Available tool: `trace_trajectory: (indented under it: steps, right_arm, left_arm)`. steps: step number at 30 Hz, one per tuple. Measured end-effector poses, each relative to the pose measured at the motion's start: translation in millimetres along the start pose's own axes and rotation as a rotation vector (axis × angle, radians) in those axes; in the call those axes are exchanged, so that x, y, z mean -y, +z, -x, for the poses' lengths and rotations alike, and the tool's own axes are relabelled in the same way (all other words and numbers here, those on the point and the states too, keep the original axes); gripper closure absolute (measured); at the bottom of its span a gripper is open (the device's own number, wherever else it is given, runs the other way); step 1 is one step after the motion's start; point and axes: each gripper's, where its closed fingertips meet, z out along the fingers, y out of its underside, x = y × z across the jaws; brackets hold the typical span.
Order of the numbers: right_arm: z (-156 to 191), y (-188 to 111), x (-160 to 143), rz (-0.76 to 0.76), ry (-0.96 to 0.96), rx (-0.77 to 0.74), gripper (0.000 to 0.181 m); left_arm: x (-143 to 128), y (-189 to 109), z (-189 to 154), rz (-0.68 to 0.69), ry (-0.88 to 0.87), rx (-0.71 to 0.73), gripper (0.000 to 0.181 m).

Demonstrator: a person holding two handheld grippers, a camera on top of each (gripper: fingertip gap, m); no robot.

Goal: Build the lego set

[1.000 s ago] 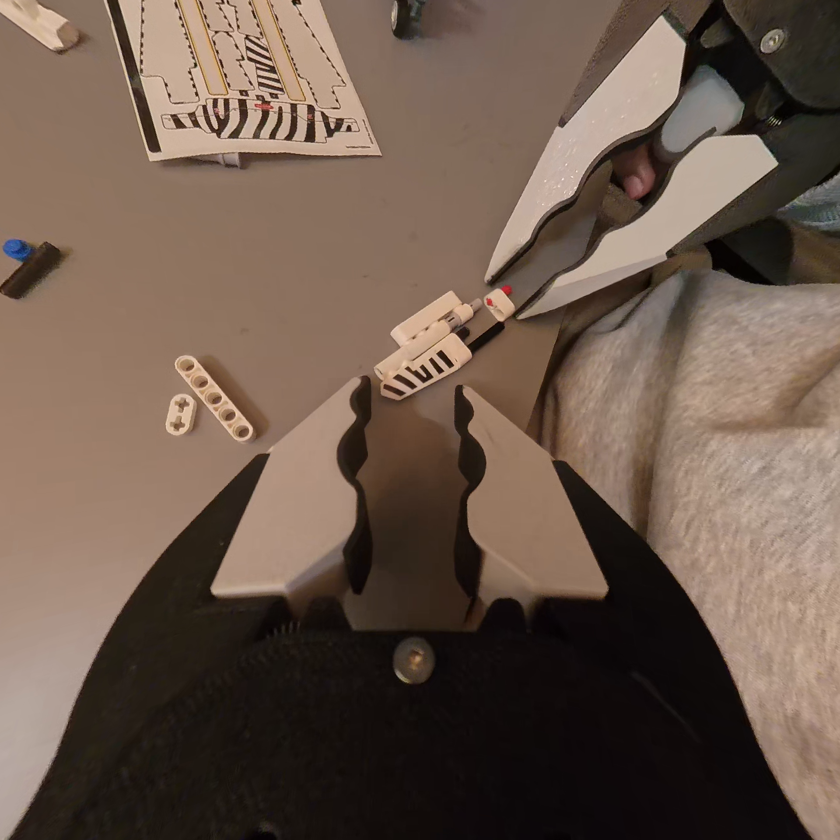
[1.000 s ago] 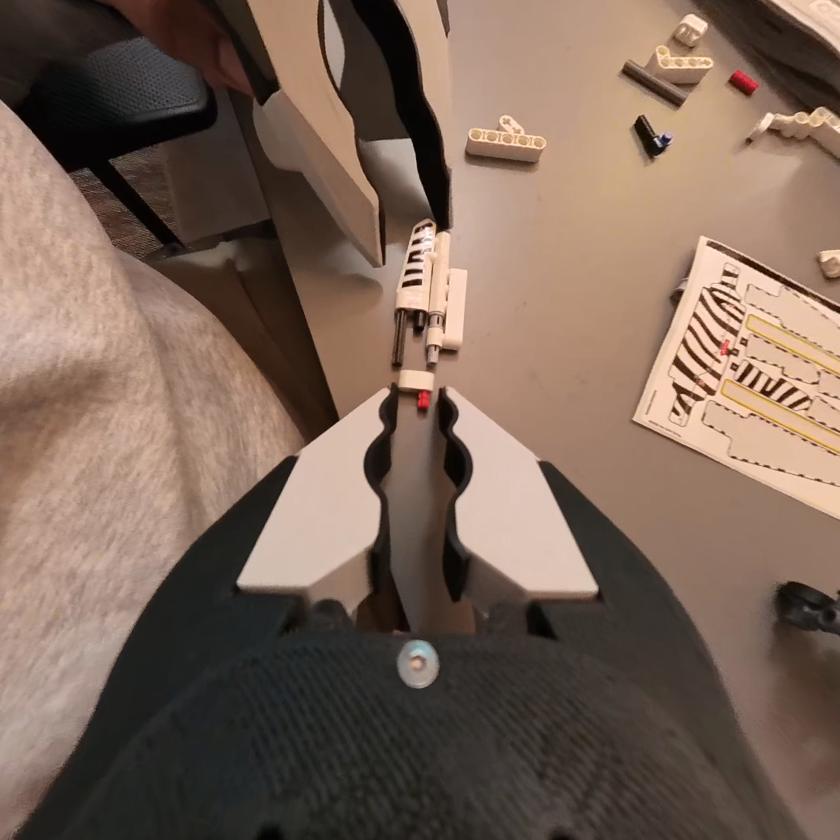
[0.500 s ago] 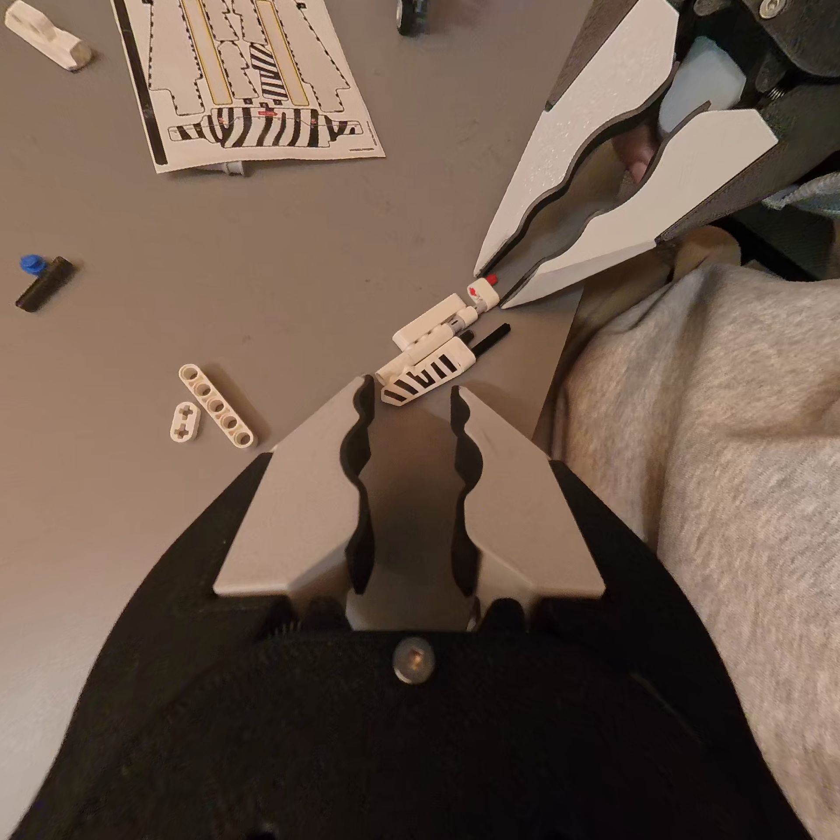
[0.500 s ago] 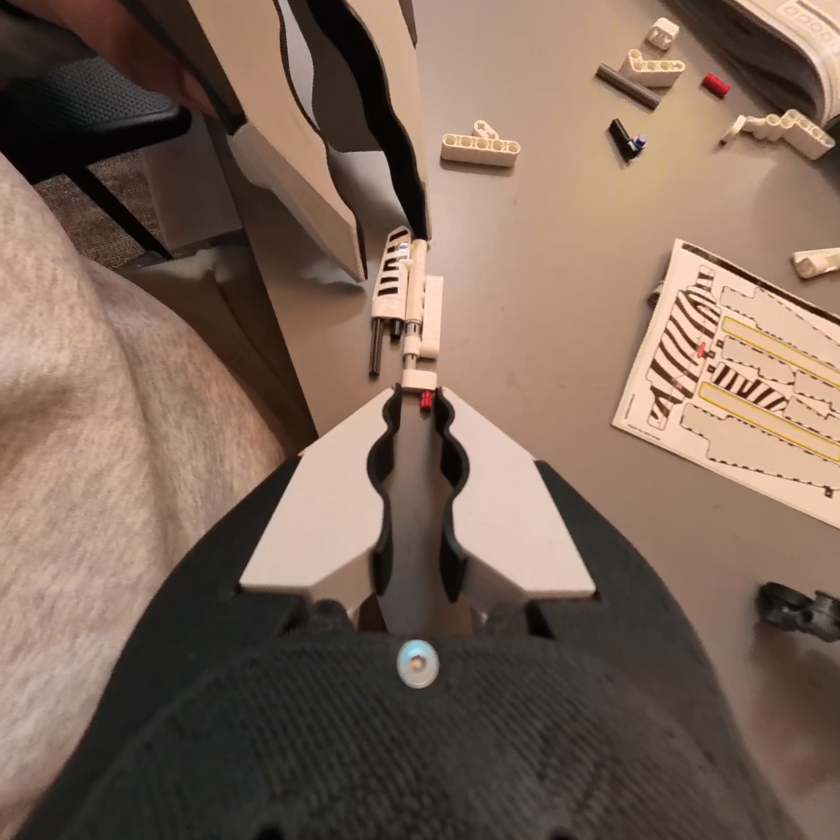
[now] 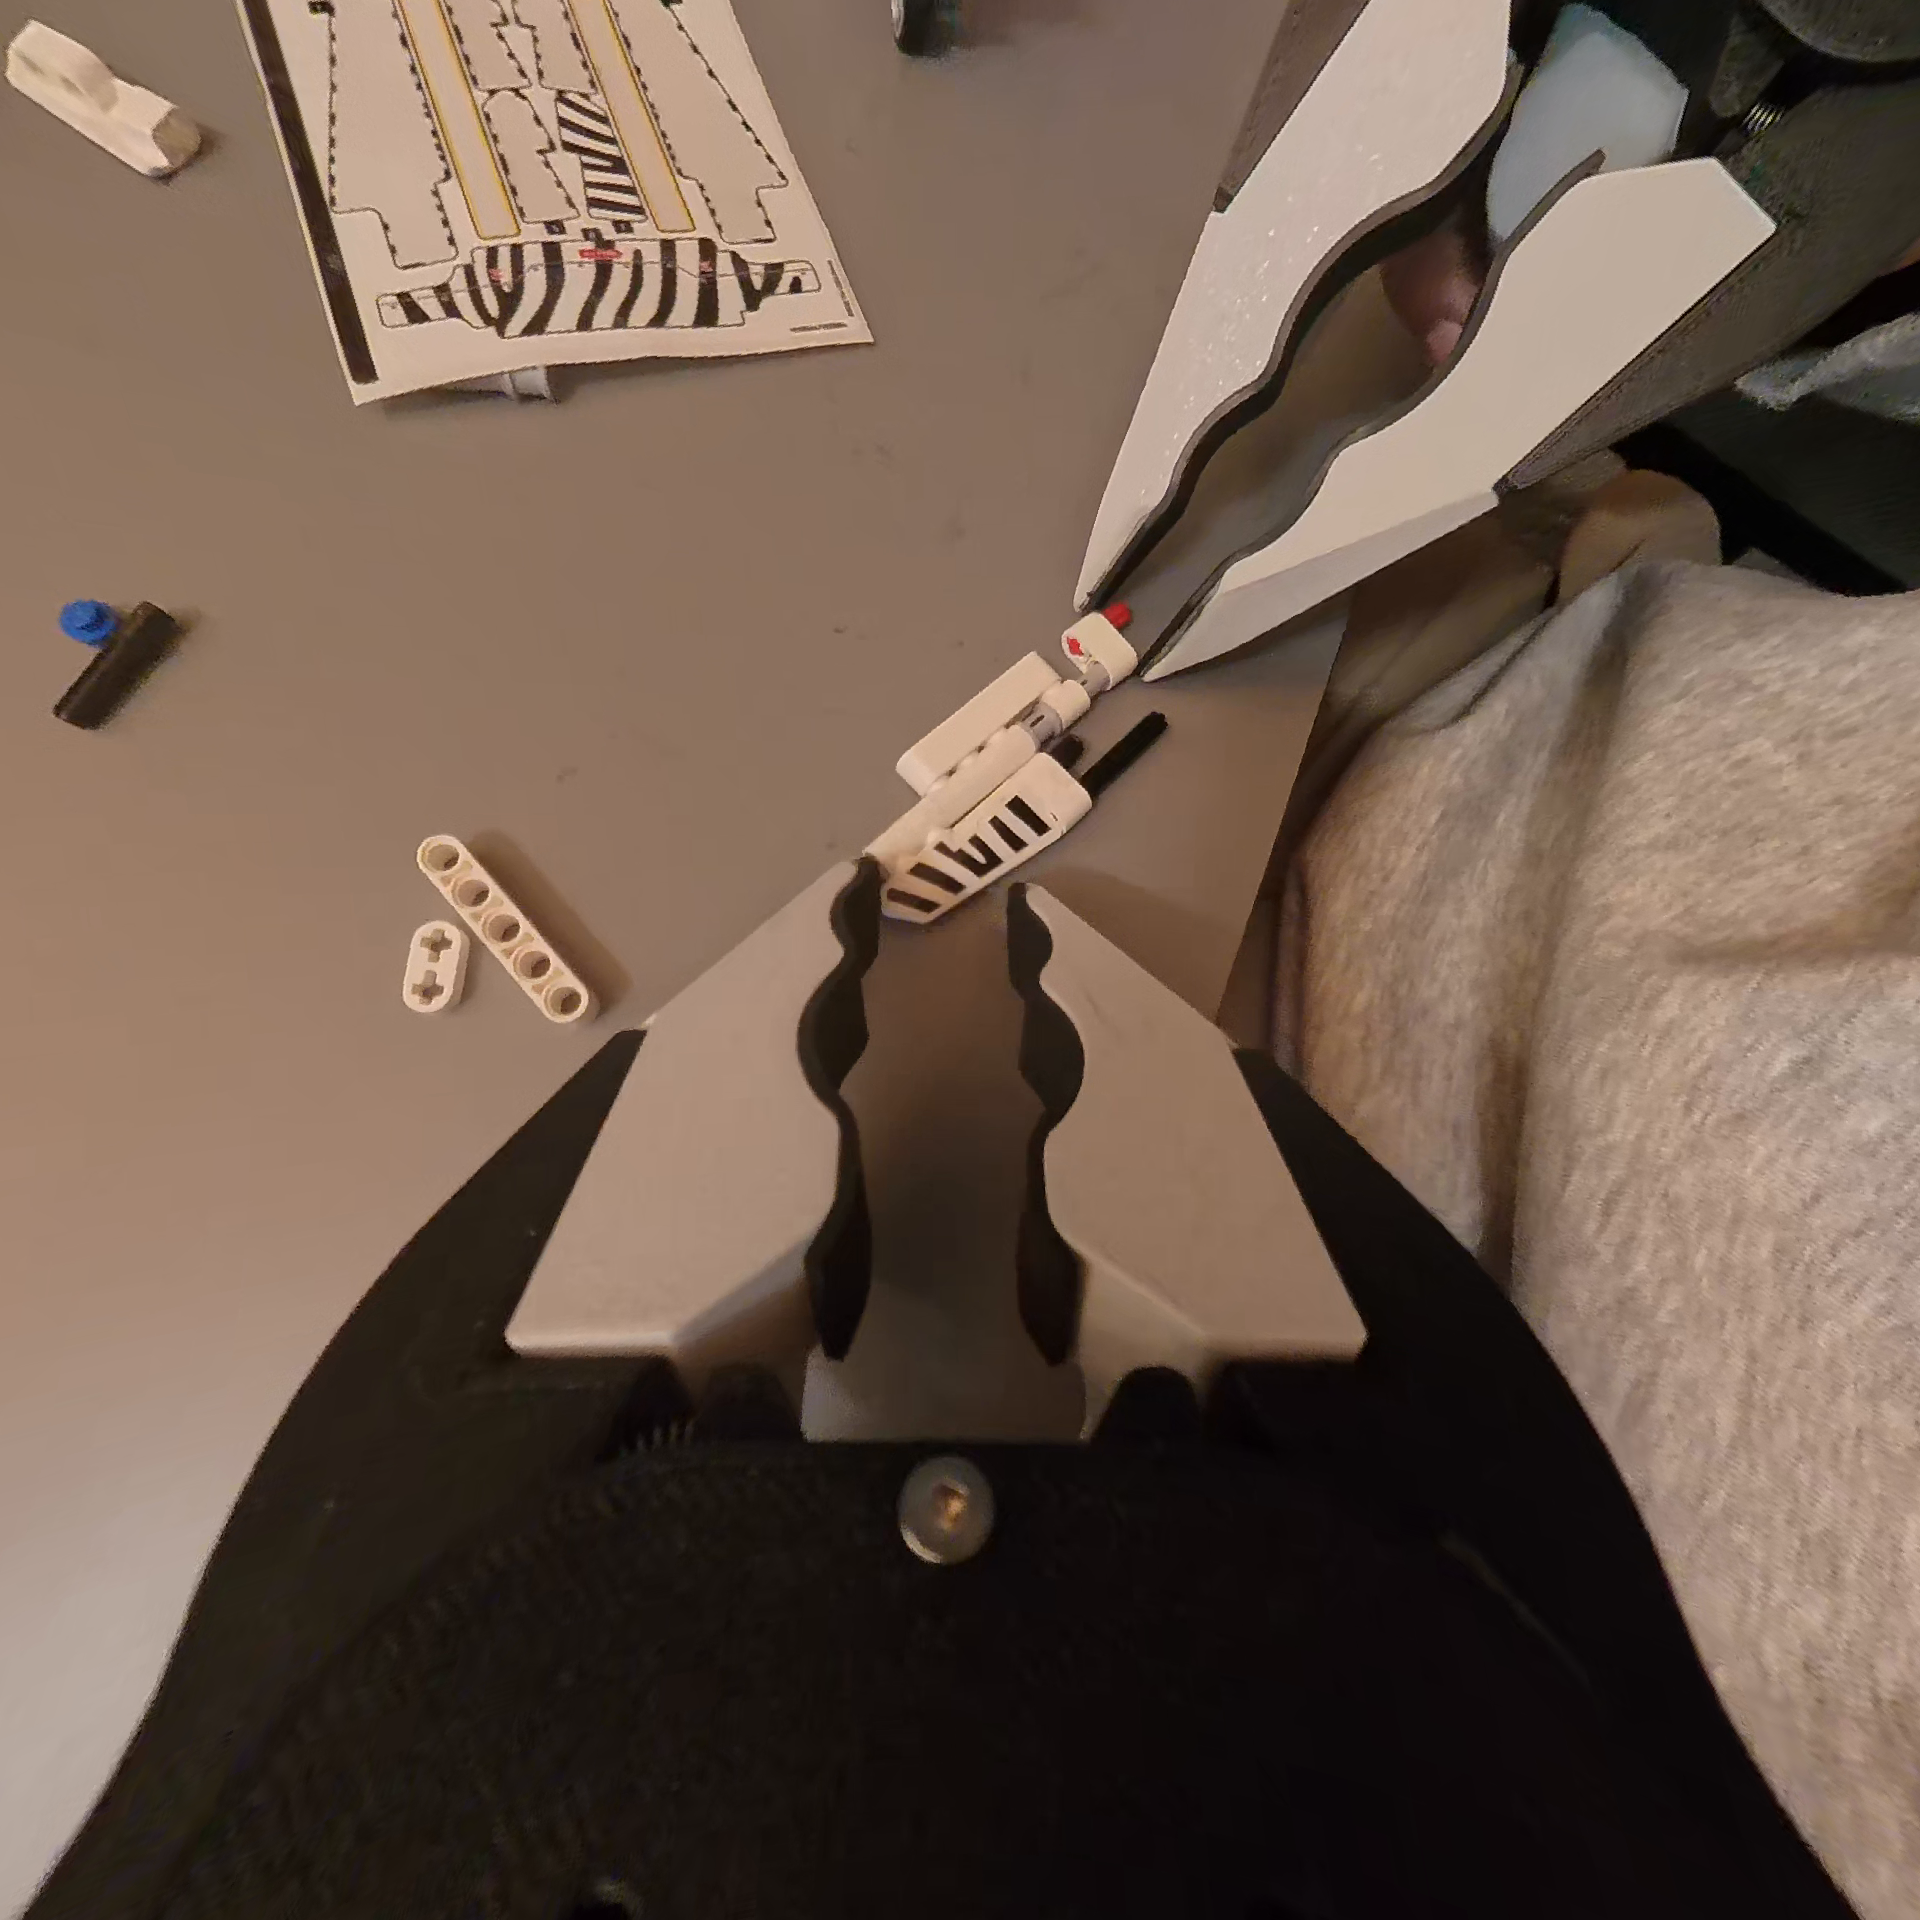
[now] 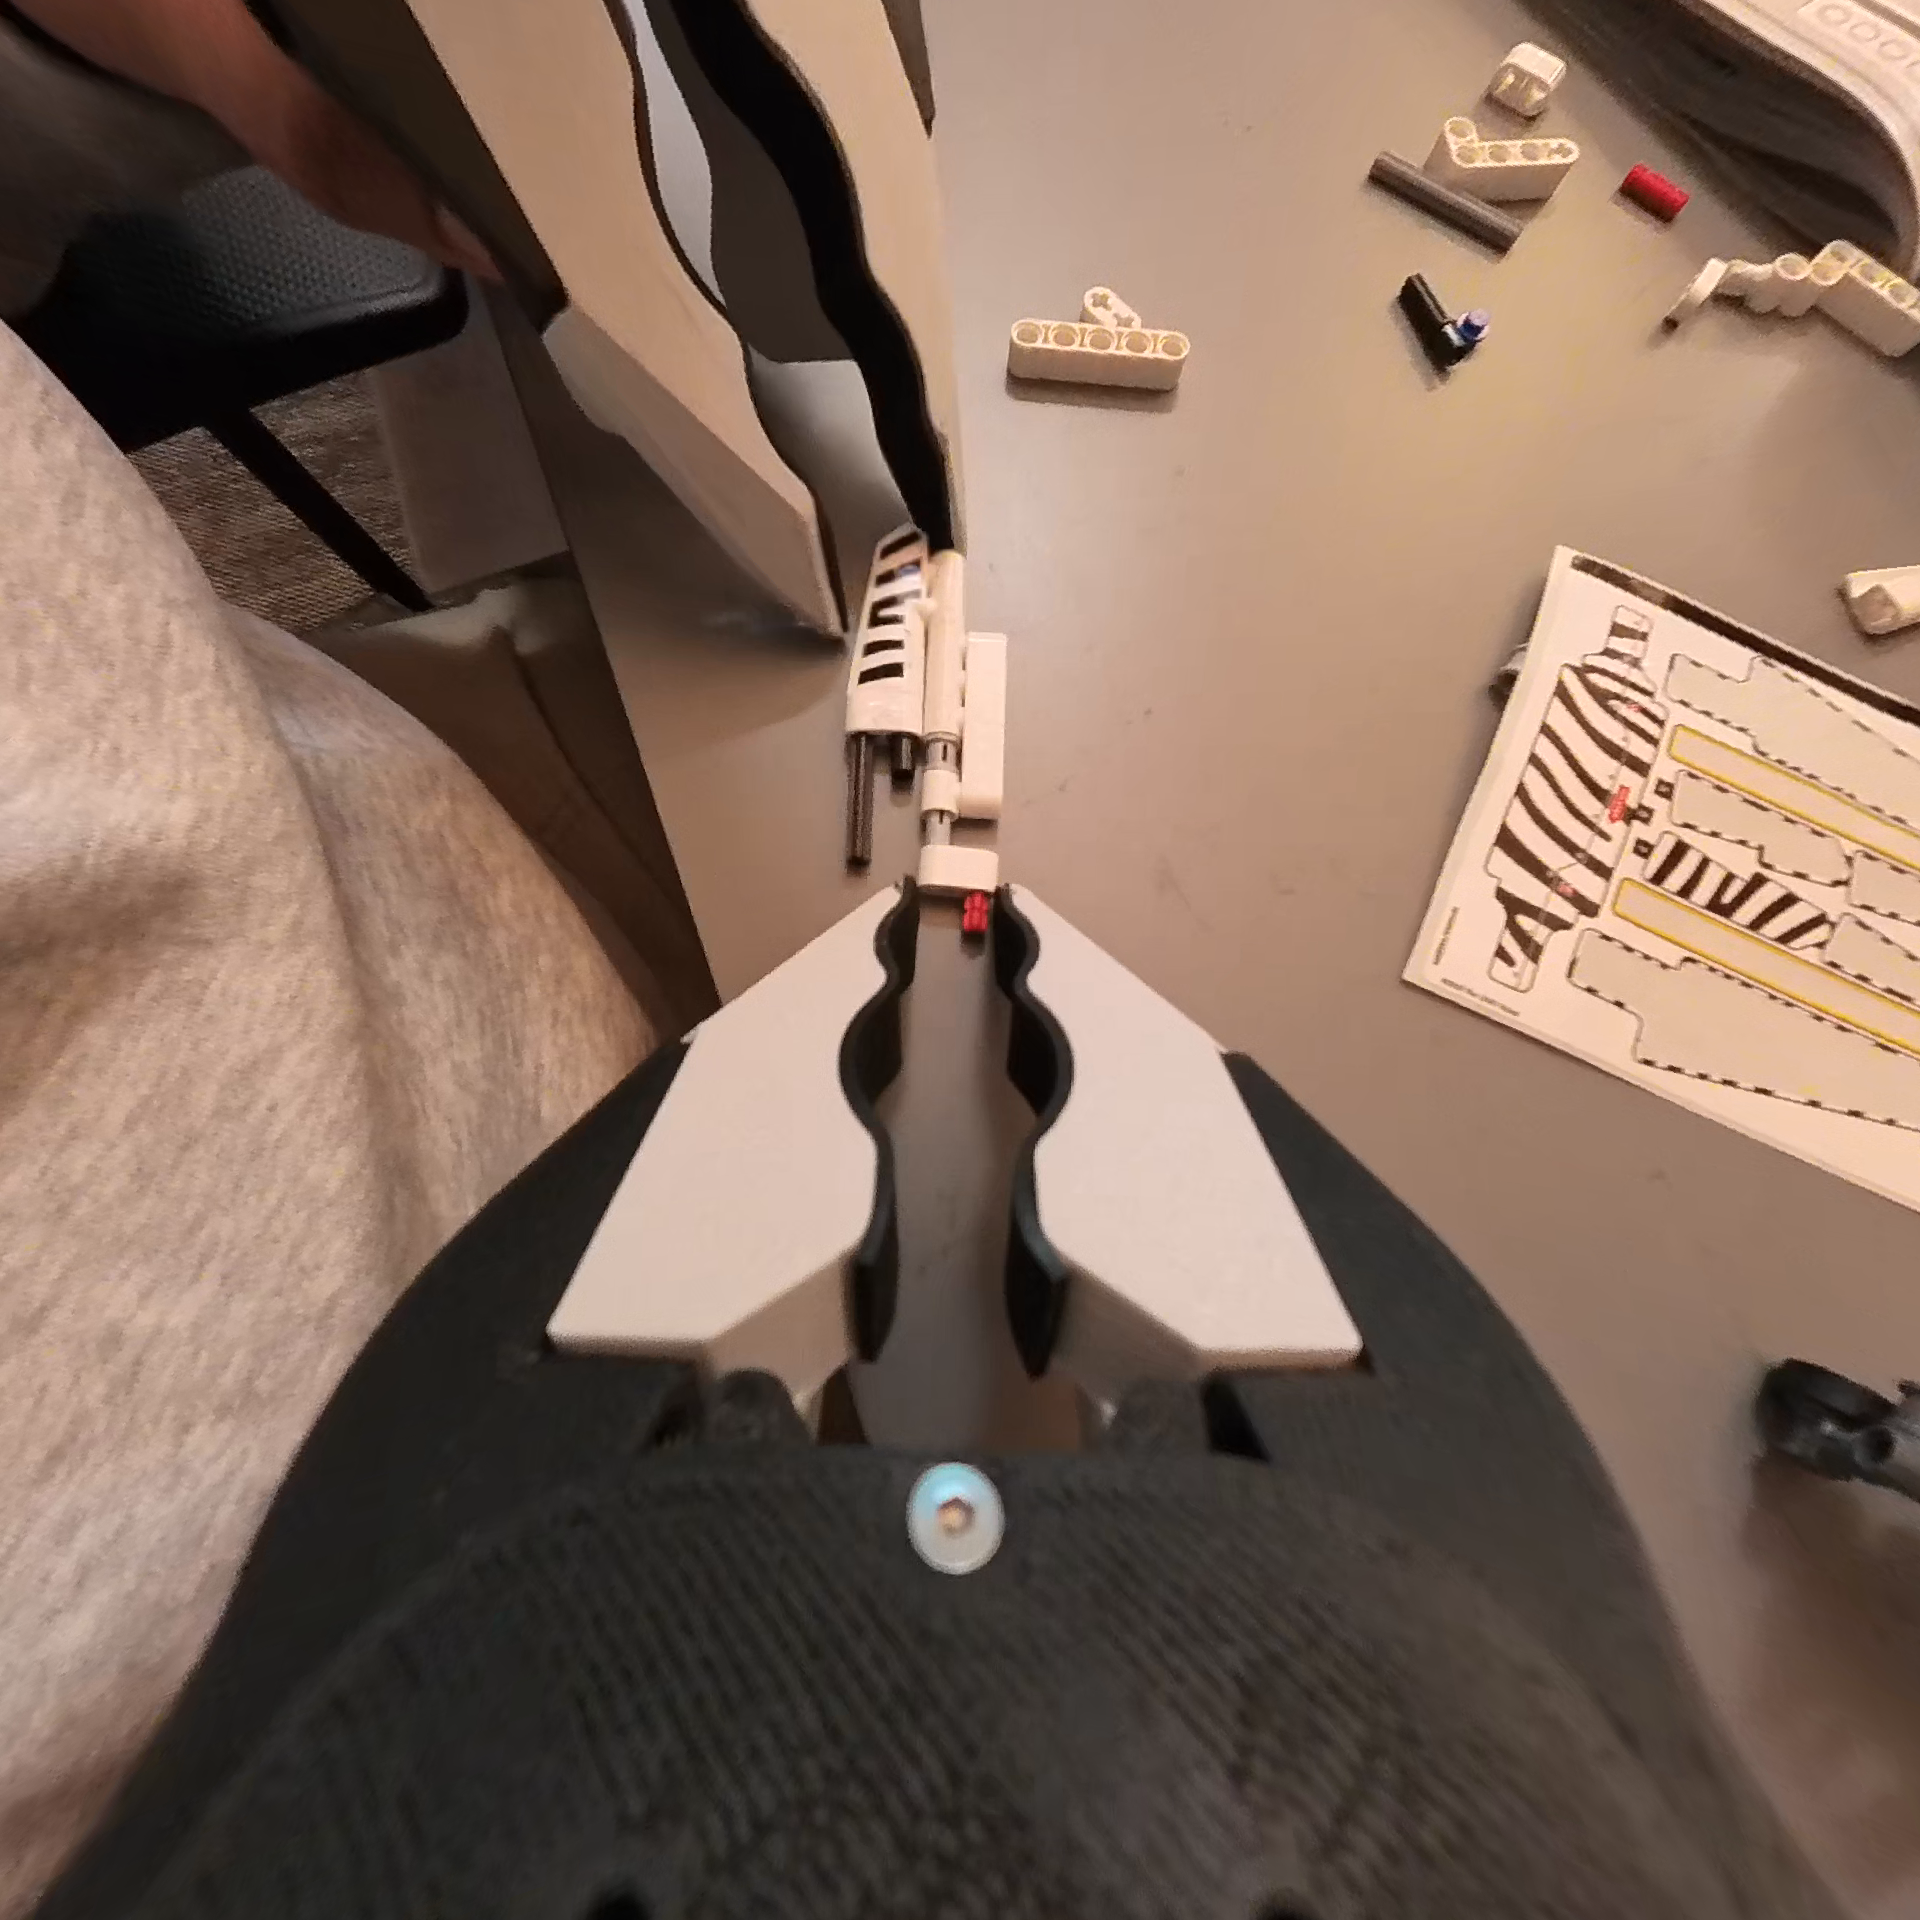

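Two parted, empty hand-held grippers [image 5: 940,883] [image 6: 954,888] flanking the lego assembly [image 5: 997,790]; sticker sheet [image 5: 551,177] nearby.

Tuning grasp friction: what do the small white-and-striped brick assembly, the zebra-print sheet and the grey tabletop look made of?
Small white-and-striped brick assembly: hard moulded plastic, smooth, slightly glossy, crisp edges. Flat zebra-print sheet: probably paper or thin film, lying flat, with printed dashed outlines; finish unclear. Grey tabletop: smooth matte surface, perhaps laminate; soft shadows, no glare.

Bare table [image 5: 644,582] left of assembly [image 5: 987,790]; table edge, grey-clad leg [image 5: 1558,1039] crowd right.
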Motion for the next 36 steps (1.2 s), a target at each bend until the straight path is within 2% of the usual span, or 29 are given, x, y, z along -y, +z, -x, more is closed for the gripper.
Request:
trace_trajectory:
  steps: [16,22,36]
  right_arm:
    - [-0.6,0.5,0.5,-0.021,-0.046,0.035,0.168]
    - [-1.8,0.2,0.7,-0.037,-0.085,-0.006,0.168]
    - [-3.6,-1.7,-1.3,0.026,-0.135,-0.026,0.169]
  left_arm:
    - [0.5,1.0,1.6,0.002,0.015,0.027,0.162]
    - [0.6,1.3,1.4,0.002,0.026,0.036,0.162]
    - [1.0,1.6,0.6,0.001,0.033,0.037,0.164]
